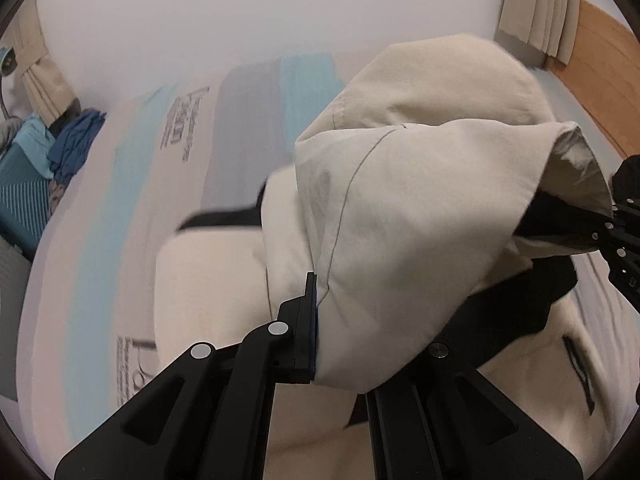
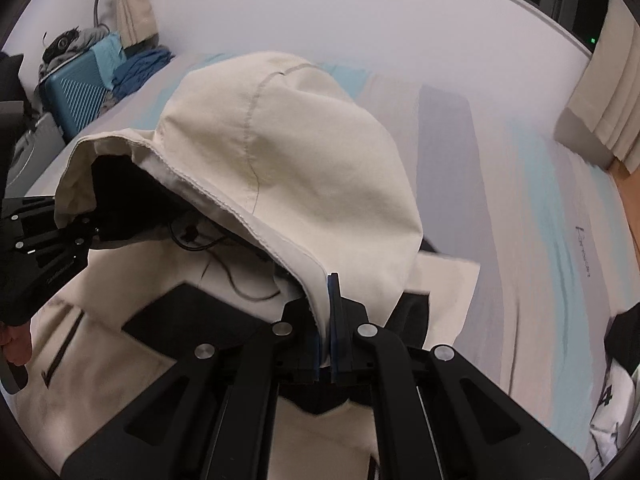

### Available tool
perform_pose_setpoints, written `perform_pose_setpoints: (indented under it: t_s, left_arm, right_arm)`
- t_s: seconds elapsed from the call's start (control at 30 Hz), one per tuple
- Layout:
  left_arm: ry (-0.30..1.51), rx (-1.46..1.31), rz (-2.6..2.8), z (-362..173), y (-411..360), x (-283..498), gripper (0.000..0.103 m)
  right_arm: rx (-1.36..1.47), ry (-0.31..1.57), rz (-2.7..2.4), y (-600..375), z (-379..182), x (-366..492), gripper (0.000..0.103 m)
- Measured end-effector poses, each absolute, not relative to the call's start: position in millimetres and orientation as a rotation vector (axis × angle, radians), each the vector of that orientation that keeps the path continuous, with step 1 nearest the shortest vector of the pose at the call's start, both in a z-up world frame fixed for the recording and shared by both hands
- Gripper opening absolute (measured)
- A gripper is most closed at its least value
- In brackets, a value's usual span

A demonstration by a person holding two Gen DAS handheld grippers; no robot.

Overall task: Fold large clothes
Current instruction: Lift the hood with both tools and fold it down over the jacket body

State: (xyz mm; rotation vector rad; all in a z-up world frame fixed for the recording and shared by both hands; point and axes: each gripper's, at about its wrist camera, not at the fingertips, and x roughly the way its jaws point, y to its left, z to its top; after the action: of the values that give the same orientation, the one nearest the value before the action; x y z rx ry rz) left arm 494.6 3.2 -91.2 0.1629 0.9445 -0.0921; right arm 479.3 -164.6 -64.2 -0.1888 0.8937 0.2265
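Note:
A cream jacket with black panels (image 1: 224, 280) (image 2: 120, 288) lies on the striped bed. Its cream hood (image 1: 420, 168) (image 2: 288, 136) is lifted above the jacket's body, stretched between both grippers. My left gripper (image 1: 316, 320) is shut on one edge of the hood; the cloth covers its right finger. My right gripper (image 2: 330, 320) is shut on the hood's opposite rim, cloth pinched between its blue pads. In the left wrist view the right gripper (image 1: 616, 232) shows at the right edge; in the right wrist view the left gripper (image 2: 60, 236) shows at the left, with a hand (image 2: 16, 344) below it.
The bed sheet (image 1: 128, 184) (image 2: 540, 216) has grey, white and light blue stripes with printed lettering. A teal suitcase (image 2: 76, 96) and blue clothes (image 2: 136, 68) sit past the bed's far corner. Beige curtains (image 2: 600, 120) hang near a wooden floor (image 1: 600, 76). A white printed garment (image 2: 612, 408) lies at the right.

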Motion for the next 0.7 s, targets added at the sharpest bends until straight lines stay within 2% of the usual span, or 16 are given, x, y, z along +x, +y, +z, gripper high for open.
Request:
perform_pose_setpoints:
  t_s: [0.47,0.7]
  left_arm:
    - [0.904,0.168,-0.044,-160,-3,445,0.001]
    - [0.923,0.133,-0.036,-178,-4,442,0.001]
  right_arm:
    - [-0.283,0.940,0.232,-157,-124,435,0.002]
    - [-0.300,0.936,0.230,-157,-142,425,0.002]
